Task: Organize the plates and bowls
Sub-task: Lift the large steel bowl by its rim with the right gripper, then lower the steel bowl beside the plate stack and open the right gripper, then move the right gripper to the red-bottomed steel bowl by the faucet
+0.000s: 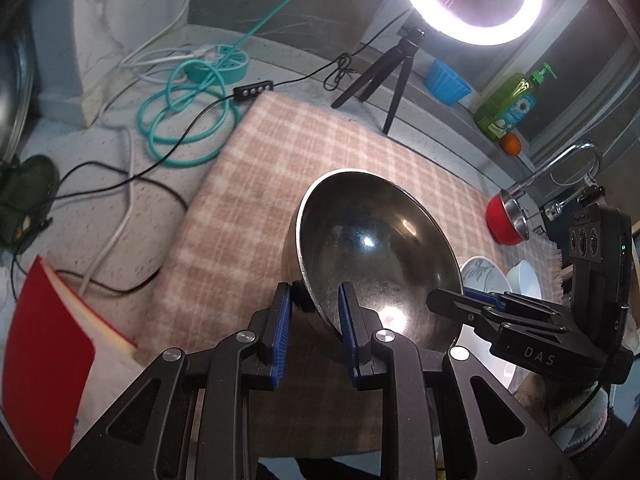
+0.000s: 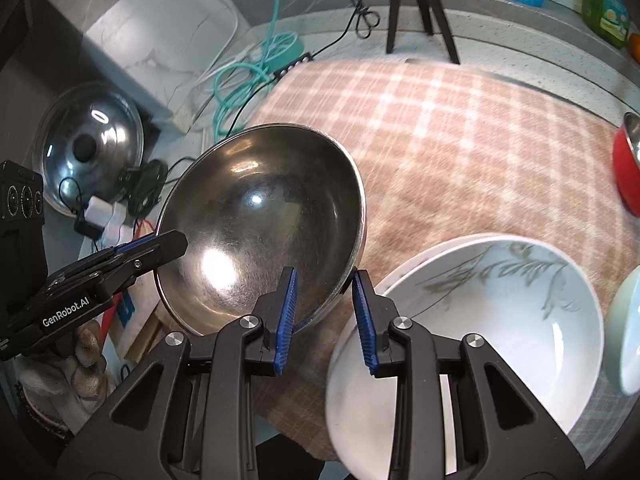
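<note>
While both grippers pinch opposite rims of the steel bowl [image 1: 372,248], left gripper [image 1: 314,320] and right gripper [image 2: 326,304] hold it tilted above the checked cloth [image 2: 460,128]. Uneven pull could slip it onto the white plates [image 2: 500,320].

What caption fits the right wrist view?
Both grippers, right gripper and left gripper, clamp the large stainless steel bowl beside white floral plates.
</note>
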Demonstrator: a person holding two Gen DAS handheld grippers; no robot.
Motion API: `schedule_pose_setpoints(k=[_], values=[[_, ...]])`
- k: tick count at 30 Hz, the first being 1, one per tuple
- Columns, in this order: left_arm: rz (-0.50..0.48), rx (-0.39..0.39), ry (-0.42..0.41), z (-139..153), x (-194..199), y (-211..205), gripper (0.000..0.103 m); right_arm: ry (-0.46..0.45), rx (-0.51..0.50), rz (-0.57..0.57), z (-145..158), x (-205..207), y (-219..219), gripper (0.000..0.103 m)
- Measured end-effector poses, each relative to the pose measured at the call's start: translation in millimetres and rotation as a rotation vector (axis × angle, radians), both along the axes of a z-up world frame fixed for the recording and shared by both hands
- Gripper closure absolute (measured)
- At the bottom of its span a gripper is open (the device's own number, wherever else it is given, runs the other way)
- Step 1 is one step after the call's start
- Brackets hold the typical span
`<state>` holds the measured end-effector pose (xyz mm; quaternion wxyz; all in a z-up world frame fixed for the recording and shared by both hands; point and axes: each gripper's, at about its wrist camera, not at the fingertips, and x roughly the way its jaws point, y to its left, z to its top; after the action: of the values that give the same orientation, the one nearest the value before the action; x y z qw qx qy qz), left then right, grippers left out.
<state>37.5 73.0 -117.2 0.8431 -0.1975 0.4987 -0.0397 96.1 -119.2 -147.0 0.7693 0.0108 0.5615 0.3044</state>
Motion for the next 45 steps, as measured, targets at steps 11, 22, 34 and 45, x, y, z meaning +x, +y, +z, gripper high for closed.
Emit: schedule_pose_setpoints(k=[11, 22, 34, 45], values=[[0.034, -0.025, 0.041, -12.0, -24.9, 15.0, 0.082, 0.012, -0.009, 0.057, -9.1, -19.0, 14.0, 0.073], [0.031, -0.023, 0.055, -14.5, -31.9, 17.2, 0.082, -0.011, -0.014, 0.082, -3.4, -26.8, 14.3, 0.072], [0.047, 0.025, 0.009, 7.0, -37.0, 23.0, 0.039, -0.15, 0.014, 0.041, 32.5, -32.1, -5.1, 0.02], [0.01, 0.093, -0.075, 37.9, -32.0, 2.5, 0.032, -0.232, 0.044, -0.042, 56.1, -37.0, -56.6, 0.015]])
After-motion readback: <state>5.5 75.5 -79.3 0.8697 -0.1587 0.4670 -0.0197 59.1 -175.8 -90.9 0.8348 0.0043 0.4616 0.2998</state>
